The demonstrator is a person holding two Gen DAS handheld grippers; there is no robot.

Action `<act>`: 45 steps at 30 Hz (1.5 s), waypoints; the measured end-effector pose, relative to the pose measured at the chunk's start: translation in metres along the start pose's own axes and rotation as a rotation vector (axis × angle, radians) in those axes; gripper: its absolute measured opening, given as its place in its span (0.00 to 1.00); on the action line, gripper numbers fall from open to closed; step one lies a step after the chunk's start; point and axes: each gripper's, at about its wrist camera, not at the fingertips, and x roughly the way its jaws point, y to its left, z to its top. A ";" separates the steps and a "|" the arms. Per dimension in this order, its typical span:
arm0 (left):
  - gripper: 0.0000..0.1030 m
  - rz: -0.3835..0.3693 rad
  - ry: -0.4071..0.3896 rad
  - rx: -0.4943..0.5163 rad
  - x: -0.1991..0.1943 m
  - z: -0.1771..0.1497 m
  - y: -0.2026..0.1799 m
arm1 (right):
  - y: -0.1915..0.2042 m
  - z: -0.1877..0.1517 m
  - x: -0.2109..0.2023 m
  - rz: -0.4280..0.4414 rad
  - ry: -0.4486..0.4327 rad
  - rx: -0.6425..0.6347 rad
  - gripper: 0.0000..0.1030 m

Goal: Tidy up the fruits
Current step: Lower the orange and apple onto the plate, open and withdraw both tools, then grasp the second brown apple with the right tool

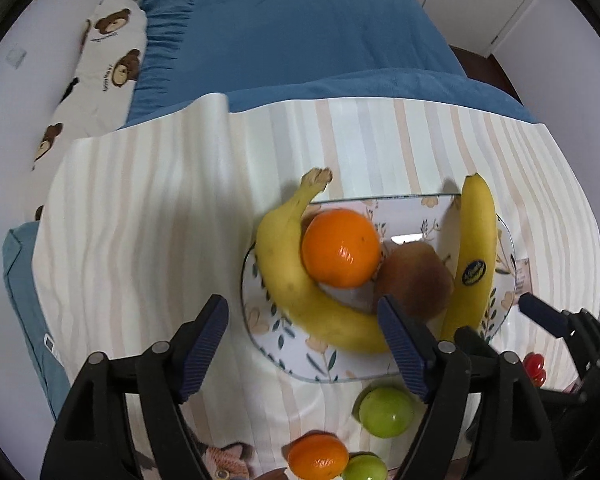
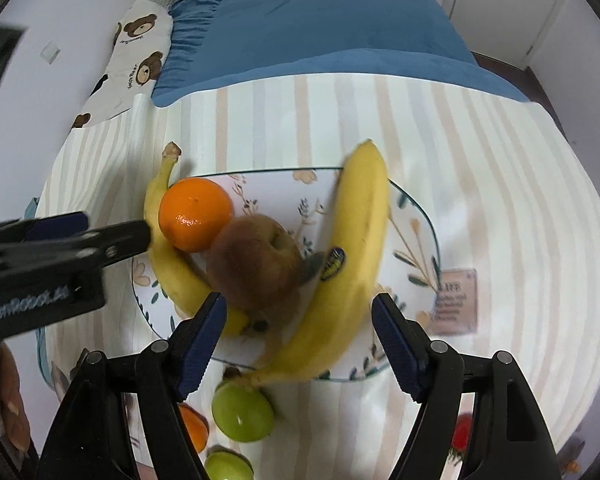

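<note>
A flowered glass plate [image 1: 324, 364] [image 2: 416, 216] on the striped cloth holds a curved banana [image 1: 296, 280] [image 2: 168, 264], an orange [image 1: 341, 248] [image 2: 195, 213], a brown fruit [image 1: 416, 278] [image 2: 256, 266] and a stickered banana [image 1: 474, 252] [image 2: 352, 264]. My left gripper [image 1: 304, 340] is open and empty over the plate's near left edge. My right gripper [image 2: 298, 340] is open and empty, with the stickered banana's lower end between its fingers. In front of the plate lie two green fruits [image 1: 386, 412] [image 2: 242, 412] and a second orange [image 1: 318, 456] [image 2: 194, 428].
The striped cloth [image 1: 140, 240] [image 2: 480, 160] covers a table by a blue bed [image 1: 292, 40] [image 2: 312, 28] with a bear-print pillow [image 1: 104, 80]. A small card [image 2: 456, 300] lies right of the plate. A red object [image 1: 535, 366] [image 2: 462, 436] sits at the near right.
</note>
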 end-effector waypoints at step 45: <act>0.97 0.136 -0.117 -0.044 -0.055 -0.224 -0.001 | -0.019 -0.237 -0.084 0.138 0.015 0.145 0.94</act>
